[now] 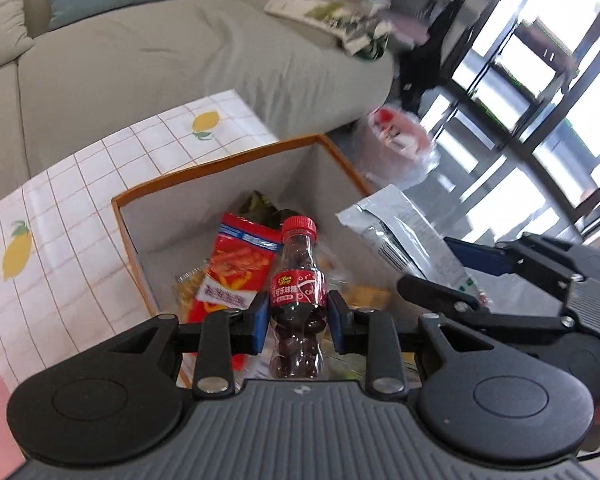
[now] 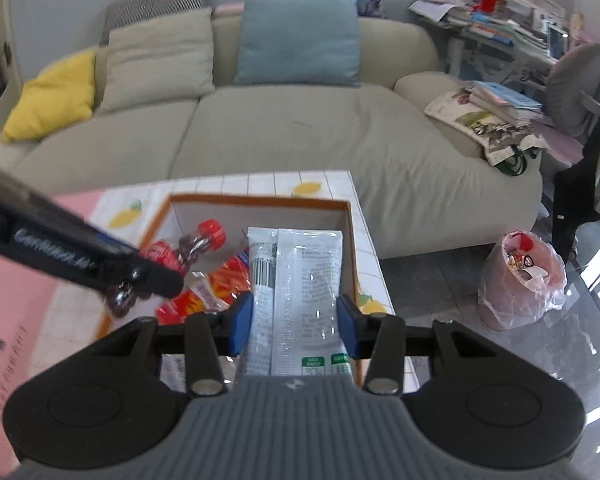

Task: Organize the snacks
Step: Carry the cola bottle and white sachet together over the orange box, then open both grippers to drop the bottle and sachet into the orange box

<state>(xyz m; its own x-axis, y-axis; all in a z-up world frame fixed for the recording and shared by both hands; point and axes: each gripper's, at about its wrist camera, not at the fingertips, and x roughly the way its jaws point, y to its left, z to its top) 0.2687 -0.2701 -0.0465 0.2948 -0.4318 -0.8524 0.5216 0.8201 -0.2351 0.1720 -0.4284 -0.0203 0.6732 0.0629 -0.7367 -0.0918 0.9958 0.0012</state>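
- Left gripper, jaws narrow, clamps a small clear bottle at mid-body; the bottle stands upright between the blue pads, holding dark round candies, with a red cap and a red cola-style label in Chinese characters topped by a small yellow logo too blurred to read.
- Right gripper, jaws narrow, pinches a silver-white snack pouch by its lower half; fine Chinese print, a barcode down its left strip and two green-and-white marks at its lower edge show, none readable.
- Beyond both grippers lies an orange-rimmed storage box with grey walls; bottle and pouch hang above its opening.
- Inside the box, left of the bottle, a red snack bag pictures stick-shaped snacks, with a blue band near its top and white characters on a lower band.
- Under the box, a white grid tablecloth printed with lemons.
- Across the right wrist view, the left gripper's black arm bears partly legible white lettering.
- Farther out: a beige sofa, a blue cushion, a yellow cushion, stacked magazines and a pink-lined bin on the floor.
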